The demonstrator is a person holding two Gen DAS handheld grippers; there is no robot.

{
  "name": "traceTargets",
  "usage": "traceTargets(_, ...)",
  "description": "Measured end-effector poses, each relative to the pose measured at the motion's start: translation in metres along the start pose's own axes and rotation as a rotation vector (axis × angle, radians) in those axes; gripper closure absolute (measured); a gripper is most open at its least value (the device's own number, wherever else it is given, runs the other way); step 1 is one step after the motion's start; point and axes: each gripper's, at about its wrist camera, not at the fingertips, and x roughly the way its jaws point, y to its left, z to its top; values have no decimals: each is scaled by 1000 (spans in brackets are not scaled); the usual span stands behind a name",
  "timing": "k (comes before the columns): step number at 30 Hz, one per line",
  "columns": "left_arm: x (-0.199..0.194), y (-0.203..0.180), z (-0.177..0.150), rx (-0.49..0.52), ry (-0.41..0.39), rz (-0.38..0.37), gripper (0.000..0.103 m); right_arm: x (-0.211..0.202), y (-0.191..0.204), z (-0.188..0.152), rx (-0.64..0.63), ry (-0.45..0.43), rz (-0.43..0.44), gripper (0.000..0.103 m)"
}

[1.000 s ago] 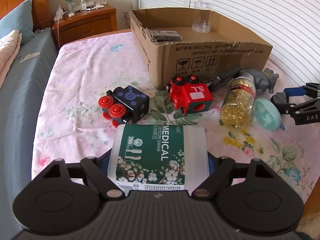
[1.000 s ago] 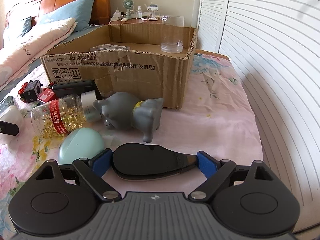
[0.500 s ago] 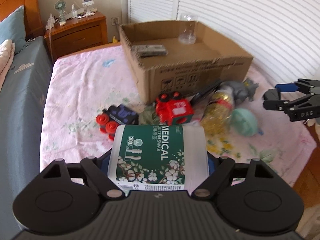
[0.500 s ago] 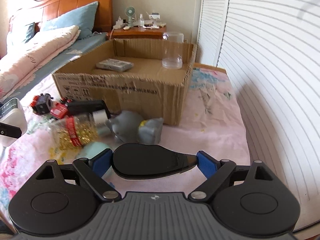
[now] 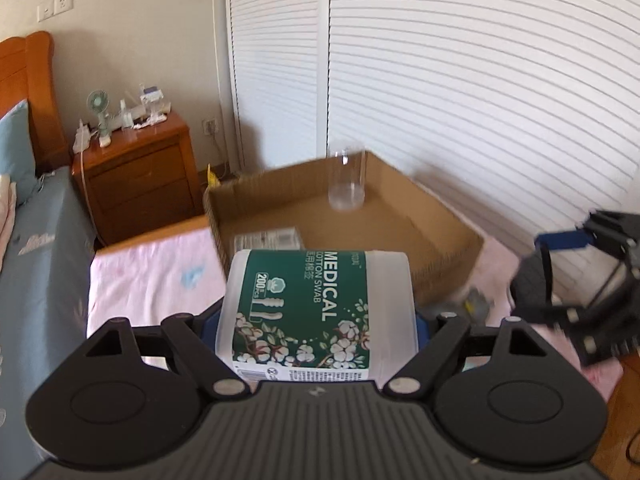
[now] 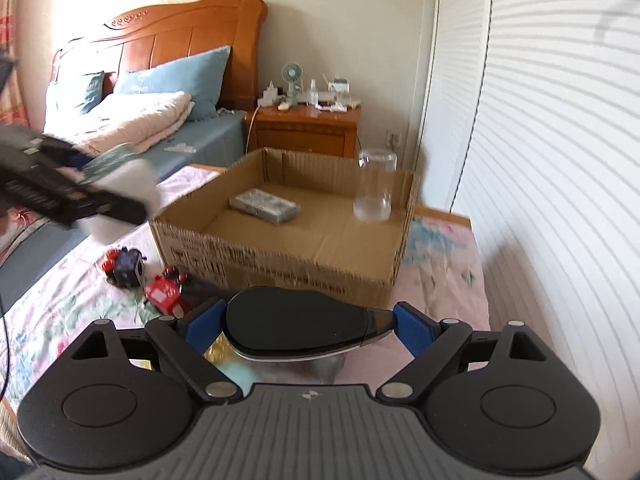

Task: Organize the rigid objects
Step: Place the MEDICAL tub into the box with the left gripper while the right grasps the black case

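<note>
Both tongs loaded, cardboard box point(image 6: 280, 256) rim below, floor half bare

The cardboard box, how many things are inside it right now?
2. A clear plastic jar stands upright near the far right corner of the cardboard box, and a small flat packet lies on its floor toward the left. The near wall may hide more.

Left view: right tool point(image 5: 576, 280) motion-blurred; swab box point(image 5: 316, 308) hides the toys on the bed. Right view: dark object point(image 6: 300, 320) covers a teal thing point(image 6: 236, 374); carton point(image 6: 280, 236) print unreadable.
</note>
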Motion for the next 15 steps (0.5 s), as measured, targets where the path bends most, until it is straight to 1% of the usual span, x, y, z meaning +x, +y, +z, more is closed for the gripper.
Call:
traceTargets(2, 14, -1, 10, 5, 5, -5, 20, 0, 0, 5, -6, -10, 3, 10)
traceTargets(4, 27, 0, 18, 4, 7, 11, 20, 1, 0, 10, -7, -15, -1, 10)
traceTargets(8, 48, 5, 30, -35, -8, 33, 19, 2, 0, 17, 2, -28, 2, 10)
traceTargets(9, 52, 6, 30, -48, -13, 53, 18, 2, 0, 18, 2, -32, 3, 10)
traceTargets(11, 57, 7, 27, -65, -3, 78, 3, 1, 2, 20, -1, -36, 7, 10)
traceTargets(15, 51, 10, 15, -103, 21, 37, 3, 4, 4, 22, -10, -25, 13, 10)
